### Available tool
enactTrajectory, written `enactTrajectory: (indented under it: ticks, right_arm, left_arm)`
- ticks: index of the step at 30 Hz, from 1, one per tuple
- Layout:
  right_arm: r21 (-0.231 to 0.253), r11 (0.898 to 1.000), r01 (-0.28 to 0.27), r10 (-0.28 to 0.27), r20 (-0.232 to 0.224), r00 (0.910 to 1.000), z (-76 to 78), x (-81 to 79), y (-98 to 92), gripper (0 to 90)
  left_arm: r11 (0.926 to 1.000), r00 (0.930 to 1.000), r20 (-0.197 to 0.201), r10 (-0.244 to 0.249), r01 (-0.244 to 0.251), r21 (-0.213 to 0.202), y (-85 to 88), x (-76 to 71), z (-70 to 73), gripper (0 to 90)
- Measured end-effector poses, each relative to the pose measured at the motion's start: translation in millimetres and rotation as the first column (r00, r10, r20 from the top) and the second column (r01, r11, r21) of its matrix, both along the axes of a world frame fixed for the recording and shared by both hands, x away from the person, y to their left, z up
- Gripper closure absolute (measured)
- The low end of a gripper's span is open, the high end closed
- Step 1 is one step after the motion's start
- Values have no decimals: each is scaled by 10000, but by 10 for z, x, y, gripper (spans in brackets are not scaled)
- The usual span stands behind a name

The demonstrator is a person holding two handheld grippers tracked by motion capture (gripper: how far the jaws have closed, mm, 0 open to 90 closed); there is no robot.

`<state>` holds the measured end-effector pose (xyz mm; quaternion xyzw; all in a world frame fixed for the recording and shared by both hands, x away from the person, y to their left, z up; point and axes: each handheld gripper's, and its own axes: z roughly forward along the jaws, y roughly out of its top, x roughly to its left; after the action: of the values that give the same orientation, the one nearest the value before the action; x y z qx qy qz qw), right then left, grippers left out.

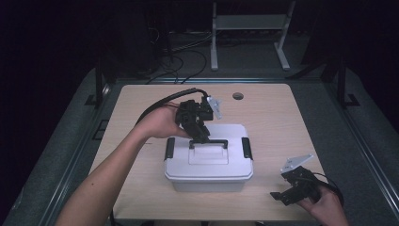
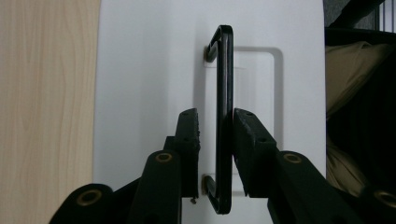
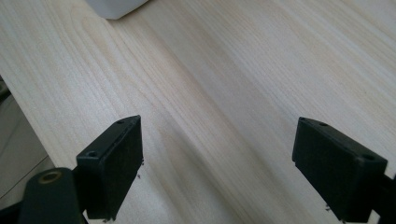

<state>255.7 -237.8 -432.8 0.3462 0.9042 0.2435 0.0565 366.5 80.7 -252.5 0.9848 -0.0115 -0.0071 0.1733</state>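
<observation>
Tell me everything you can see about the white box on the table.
The white box looks like plastic, with a closed lid, a black latch at each end and a thin black handle raised over a recessed panel. It sits mid-table on the wood table. The left gripper straddles the handle, one jaw touching it.

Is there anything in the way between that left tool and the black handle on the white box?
Nothing visible. The left tool already straddles the black handle on the white box, one jaw on each side, with a small gap on one side. The right tool hangs open near the table's corner.
</observation>
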Motion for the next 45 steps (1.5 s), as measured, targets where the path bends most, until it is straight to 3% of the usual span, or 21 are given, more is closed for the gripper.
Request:
enactTrajectory:
  ticks: [3,6,8,13,18,22,28,31,38,45]
  right_arm:
    - [-26,10000,12,-12,-10,10000,0,0,11,157]
    - [-39,10000,-13,13,-9,10000,1,5,20,157]
    - [-46,10000,-22,22,-8,10000,1,6,25,157]
    - [-83,10000,28,-28,-56,10000,-3,14,33,157]
    - [-94,10000,-4,4,-17,10000,11,10,56,157]
    - [-80,9999,-69,69,11,10000,19,17,79,157]
    - [-54,10000,-17,17,-5,10000,16,11,66,157]
    - [-54,10000,-8,8,22,10000,21,11,59,157]
    - [-48,10000,33,-33,35,10000,25,4,54,157]
    - [-47,10000,54,-53,71,10000,33,6,52,157]
  left_arm:
    - [10000,10000,29,5,-5,-14,35,-20,15,682]
    - [9990,9999,-41,115,-117,-439,104,-19,27,671]
    - [9986,9997,-18,251,-252,-468,149,-4,15,663]
    - [9985,9991,-74,414,-417,-363,247,17,-32,651]
    - [9971,9983,-151,555,-562,-516,324,7,-58,648]
    - [9976,9980,-137,623,-626,-282,403,17,-102,649]
    - [9965,9968,-57,797,-798,-264,492,21,-86,648]
    - [9950,9961,-130,878,-883,-462,540,19,-97,647]
    - [9929,9932,-112,1157,-1159,-271,714,24,-156,633]
    - [9884,9890,-232,1459,-1467,-394,871,32,-190,623]
